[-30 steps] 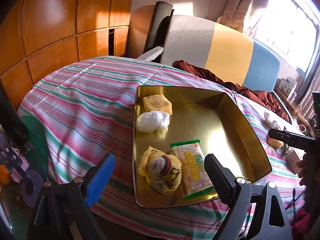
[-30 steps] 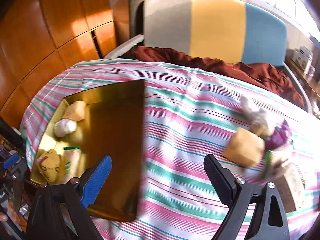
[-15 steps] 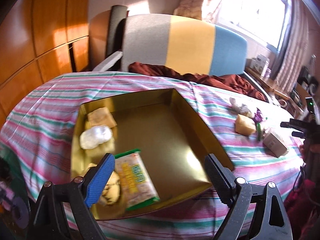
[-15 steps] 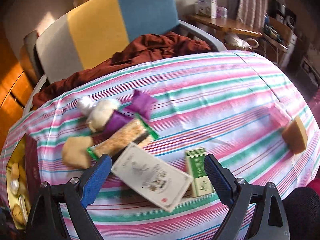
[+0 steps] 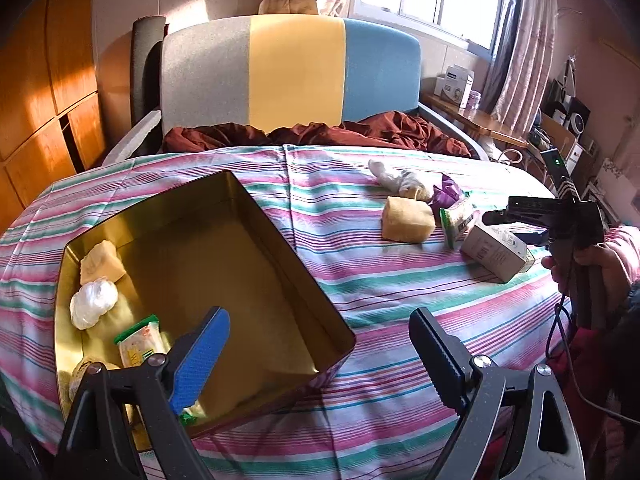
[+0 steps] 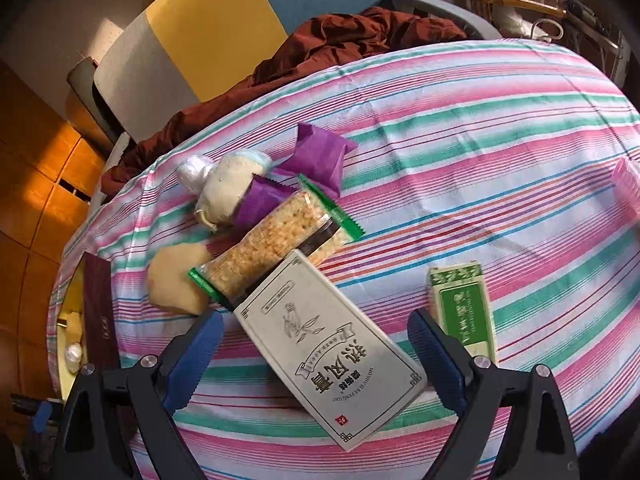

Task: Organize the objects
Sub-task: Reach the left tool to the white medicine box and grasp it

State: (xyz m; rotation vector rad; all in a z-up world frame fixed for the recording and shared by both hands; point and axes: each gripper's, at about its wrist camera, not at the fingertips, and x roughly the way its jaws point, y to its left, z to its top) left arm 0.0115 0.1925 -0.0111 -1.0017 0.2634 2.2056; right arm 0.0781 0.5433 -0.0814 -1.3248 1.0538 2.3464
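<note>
Item: white carton (image 6: 328, 350), flat on the striped cloth (image 6: 500, 128), printed face up. Landmark for all places below.

- Right gripper (image 6: 314, 354): directly over the carton, jaws spread wide, nothing held. Blue pad (image 6: 192, 360) stands off the carton's left edge; the other pad sits past its right side. The carton's long axis runs on a diagonal, from upper left by the cracker packet (image 6: 276, 244) to lower right, so it lies askew to the jaw line. Judged: a roll of the wrist is needed to close across its narrow width.
- Left gripper (image 5: 320, 354): well apart from the carton (image 5: 496, 250), jaws wide and empty, hovering at the near corner of the gold tin (image 5: 276, 236). The right hand is clearly the nearer.
- Green box (image 6: 464, 312): just right of the carton, apart from it.
- Yellow sponge (image 6: 176, 280): near the carton's upper-left end.
- Gold tin: well to the carton's left in the left wrist view, already holding several items.
</note>
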